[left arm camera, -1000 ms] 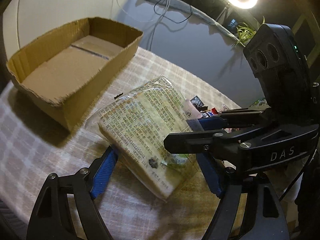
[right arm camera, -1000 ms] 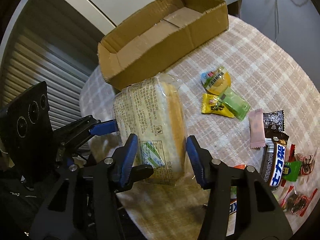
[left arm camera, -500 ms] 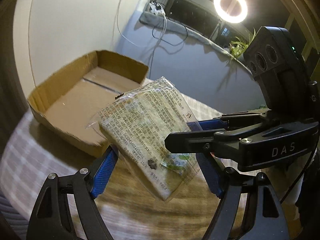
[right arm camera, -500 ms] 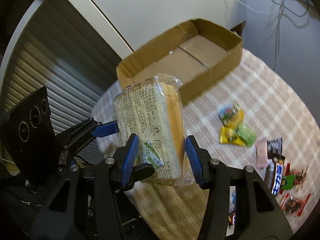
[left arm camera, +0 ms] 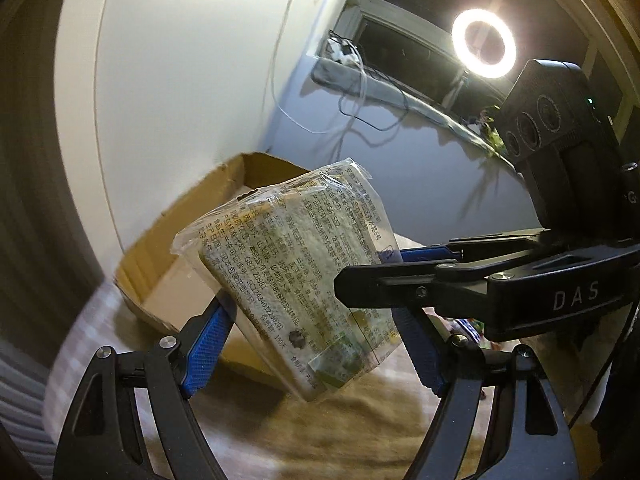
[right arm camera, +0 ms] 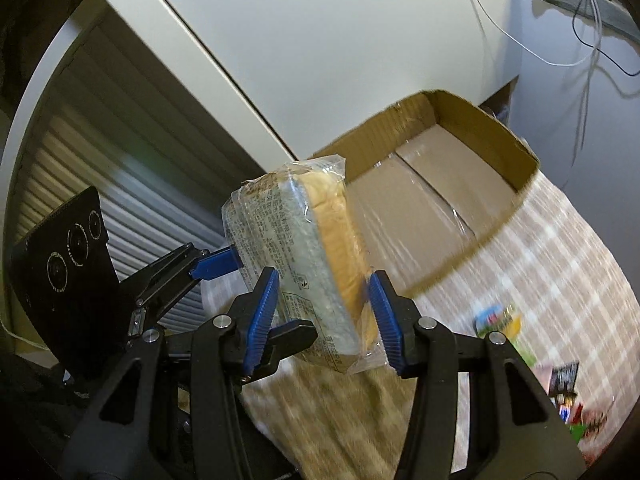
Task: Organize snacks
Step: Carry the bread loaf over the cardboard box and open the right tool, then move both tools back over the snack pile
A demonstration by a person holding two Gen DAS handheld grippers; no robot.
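Right wrist view, clear-wrapped sliced bread loaf [right arm camera: 304,248] lifted off the checked tablecloth [right arm camera: 560,264], clamped between blue pads of right gripper [right arm camera: 324,312] and left gripper [left arm camera: 316,344], in front of the open brown cardboard box [right arm camera: 492,132], loose snack packets [right arm camera: 500,320] to the right.

A ring light [left arm camera: 483,43] glows above a ledge, perhaps a windowsill [left arm camera: 400,88], beside white wall [left arm camera: 180,72].

Bread pack [left arm camera: 296,276] clamped crosswise by left gripper [left arm camera: 316,344] and right gripper [left arm camera: 376,272], above cardboard box [left arm camera: 160,260].
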